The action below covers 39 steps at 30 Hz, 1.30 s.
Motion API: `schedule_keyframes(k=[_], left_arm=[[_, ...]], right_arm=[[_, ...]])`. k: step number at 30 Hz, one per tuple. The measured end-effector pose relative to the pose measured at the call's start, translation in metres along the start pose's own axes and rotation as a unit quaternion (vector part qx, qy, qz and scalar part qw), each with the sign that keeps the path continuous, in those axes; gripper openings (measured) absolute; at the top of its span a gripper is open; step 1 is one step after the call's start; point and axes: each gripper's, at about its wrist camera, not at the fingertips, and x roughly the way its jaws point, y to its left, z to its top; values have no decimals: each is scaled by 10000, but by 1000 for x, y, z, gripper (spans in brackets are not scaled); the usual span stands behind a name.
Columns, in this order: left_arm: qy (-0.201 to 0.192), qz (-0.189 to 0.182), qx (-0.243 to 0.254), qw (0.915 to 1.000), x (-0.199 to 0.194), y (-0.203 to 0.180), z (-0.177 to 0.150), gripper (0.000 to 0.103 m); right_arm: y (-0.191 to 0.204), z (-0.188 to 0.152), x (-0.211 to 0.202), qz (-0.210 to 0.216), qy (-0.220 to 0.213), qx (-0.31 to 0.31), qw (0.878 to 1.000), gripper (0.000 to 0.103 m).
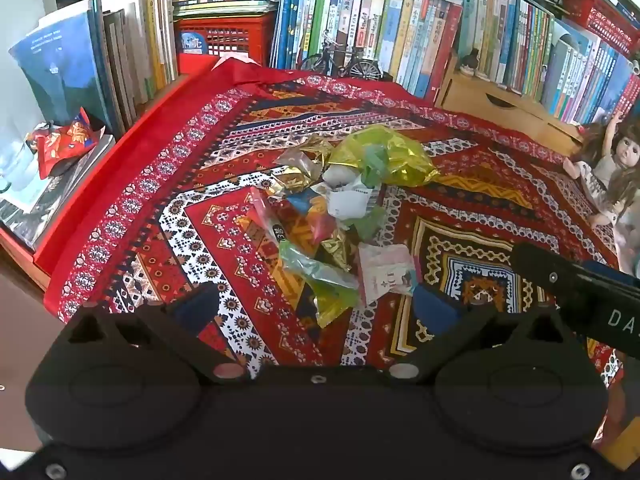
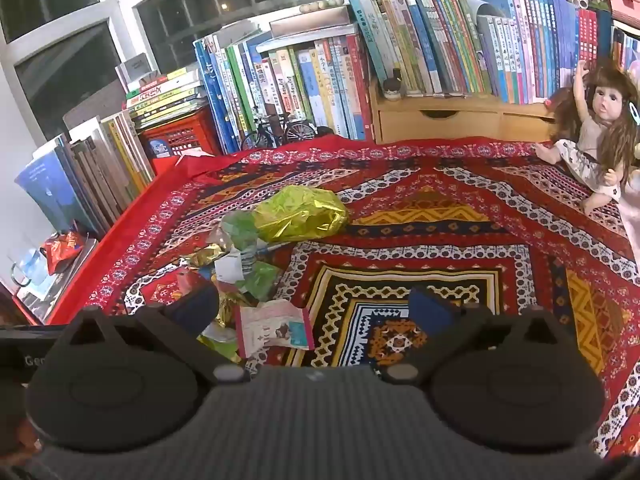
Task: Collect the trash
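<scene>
Left wrist view: left gripper (image 1: 316,304), fingers spread wide and empty, above the patterned cloth (image 1: 460,208); the trash pile (image 1: 340,208) of crumpled wrappers lies just ahead at the cloth's centre. Right wrist view: right gripper (image 2: 314,310), fingers likewise spread, nothing held; a pink-white wrapper (image 2: 274,326) lies between them, the yellow-green foil bag (image 2: 300,214) farther off.

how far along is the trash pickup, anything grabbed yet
Nothing looks collected yet. Both the left gripper and the right gripper are open and empty above the patterned cloth. The whole wrapper pile, including the yellow-green foil bag and the pink packet, is left.
</scene>
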Motion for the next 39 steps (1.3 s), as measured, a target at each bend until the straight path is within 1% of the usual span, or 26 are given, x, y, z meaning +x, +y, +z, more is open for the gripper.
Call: schedule_keyframes(k=[7,12,39], left_arm=[[-46,17,-86,10000,-1,2,-6,103],[2,4,-118,9999,2,2,-5,103],[18,29,-88,10000,4,4,1,103]], right_arm=[[0,2,-1,23,13,-48,10000,103],[2,-4,3,0,5,-47,10000,103],[3,0,6,-20,52,-79,10000,103]])
